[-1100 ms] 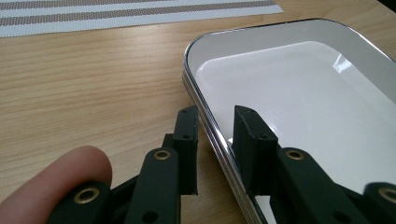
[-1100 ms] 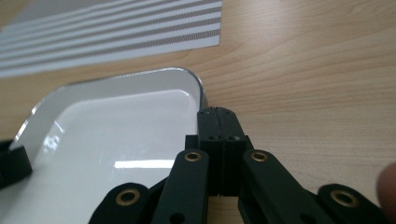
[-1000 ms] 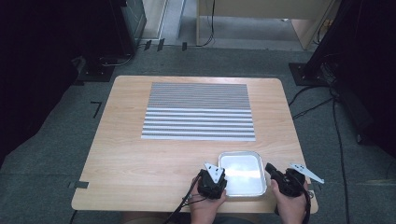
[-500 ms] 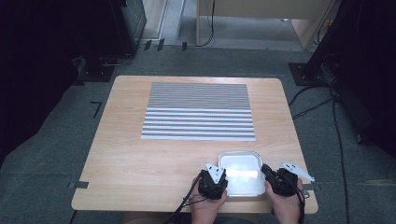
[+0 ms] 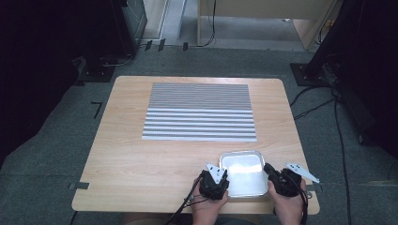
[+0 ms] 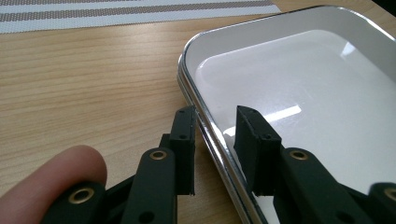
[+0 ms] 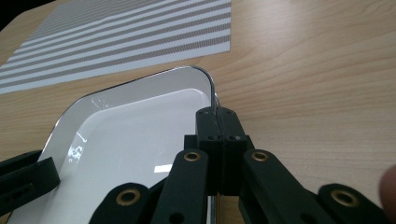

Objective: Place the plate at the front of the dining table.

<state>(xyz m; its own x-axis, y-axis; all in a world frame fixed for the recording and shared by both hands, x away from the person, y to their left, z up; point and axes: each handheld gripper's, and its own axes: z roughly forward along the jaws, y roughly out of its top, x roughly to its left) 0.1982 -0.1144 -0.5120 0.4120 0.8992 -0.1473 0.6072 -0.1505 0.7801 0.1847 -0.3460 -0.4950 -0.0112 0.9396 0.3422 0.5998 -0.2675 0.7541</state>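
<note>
Left gripper [image 6: 214, 140]: matte black linkage arms with brass-coloured pivot rivets behind the fingers [image 6: 183, 140], whose rectangular black pads carry small screw holes. Right gripper [image 7: 218, 122]: same black arms and brass rivets behind its block-shaped pads. In the high view, a grey three-cornered plate tops each black body and black cables trail rearward; forearms are bare.

I am working at a light wooden table [image 5: 131, 164]; a grey-and-white striped mat [image 5: 199, 112] is lying flat across its far middle; a shiny white metal tray [image 5: 241, 173] is sitting near the front edge, just short of the mat; grey carpet [image 5: 56, 154] is lying underneath.
</note>
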